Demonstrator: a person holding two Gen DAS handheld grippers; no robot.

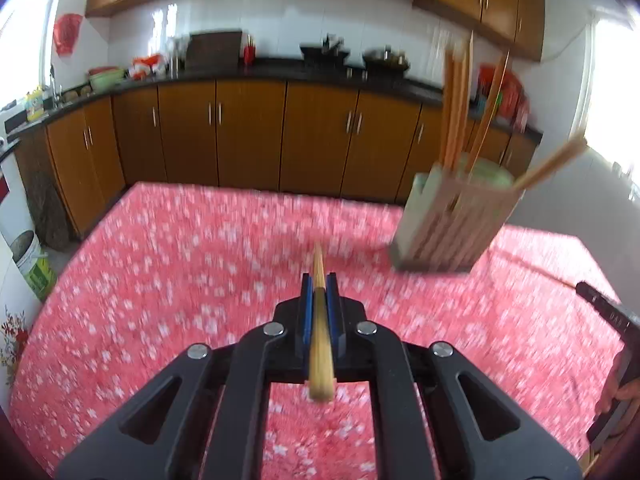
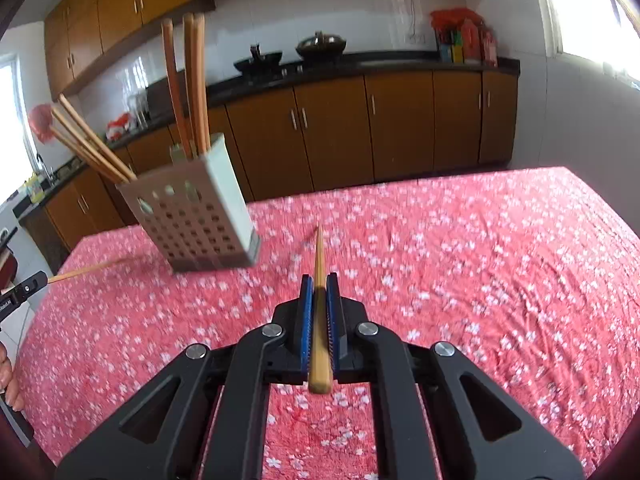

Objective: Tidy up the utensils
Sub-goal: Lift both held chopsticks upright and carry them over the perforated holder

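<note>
My left gripper is shut on a wooden chopstick that points forward over the red flowered tablecloth. My right gripper is shut on another wooden chopstick. A perforated utensil holder stands on the table ahead to the right in the left wrist view and ahead to the left in the right wrist view. It holds several upright and leaning chopsticks. The other gripper shows at the edge of each view, the right one and the left one with its chopstick.
Brown kitchen cabinets and a dark counter with pots run behind the table. The table's far edge lies ahead. A white bucket stands on the floor to the left.
</note>
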